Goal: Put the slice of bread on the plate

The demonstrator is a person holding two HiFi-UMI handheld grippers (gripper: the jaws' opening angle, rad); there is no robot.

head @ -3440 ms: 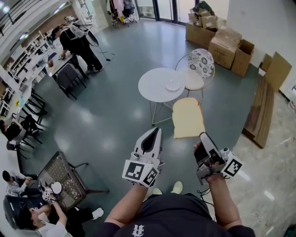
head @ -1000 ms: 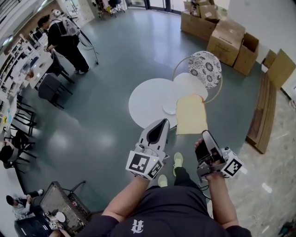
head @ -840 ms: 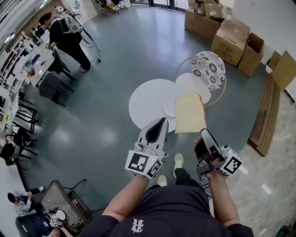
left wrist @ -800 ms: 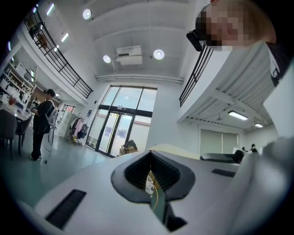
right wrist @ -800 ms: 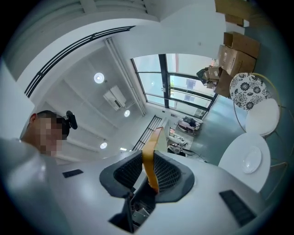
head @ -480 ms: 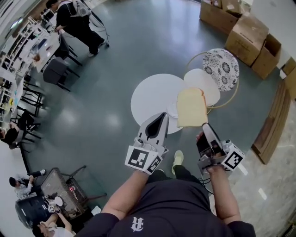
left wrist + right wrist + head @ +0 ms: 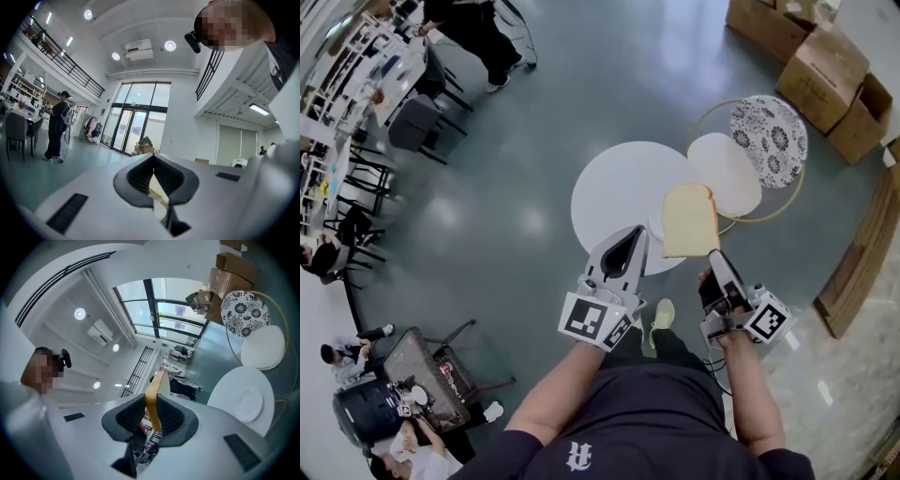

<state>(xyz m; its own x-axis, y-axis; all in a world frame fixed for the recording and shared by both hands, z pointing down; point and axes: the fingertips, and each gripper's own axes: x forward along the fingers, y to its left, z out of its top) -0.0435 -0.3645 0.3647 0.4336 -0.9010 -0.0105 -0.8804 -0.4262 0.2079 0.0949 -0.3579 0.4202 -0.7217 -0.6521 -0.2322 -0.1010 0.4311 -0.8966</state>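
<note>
Near the white table (image 7: 609,187), right tool (image 7: 151,414) pinches the bread slice (image 7: 689,220); left tool (image 7: 153,174) closed, empty.

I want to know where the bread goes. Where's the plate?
In the right gripper view the plate lies at lower right on the round white table, just below the white chair.

Round white table (image 7: 609,183) sits mid-floor on teal flooring. Just beside it stands a gold-framed chair (image 7: 724,172), white seat, floral backrest. Cardboard boxes (image 7: 820,61) are stacked top right, wooden boards (image 7: 853,281) lie at the right edge. Black wire cart (image 7: 417,370) is bottom left. A person in black (image 7: 56,124) stands near the desks, with glass doors (image 7: 136,124) behind.
</note>
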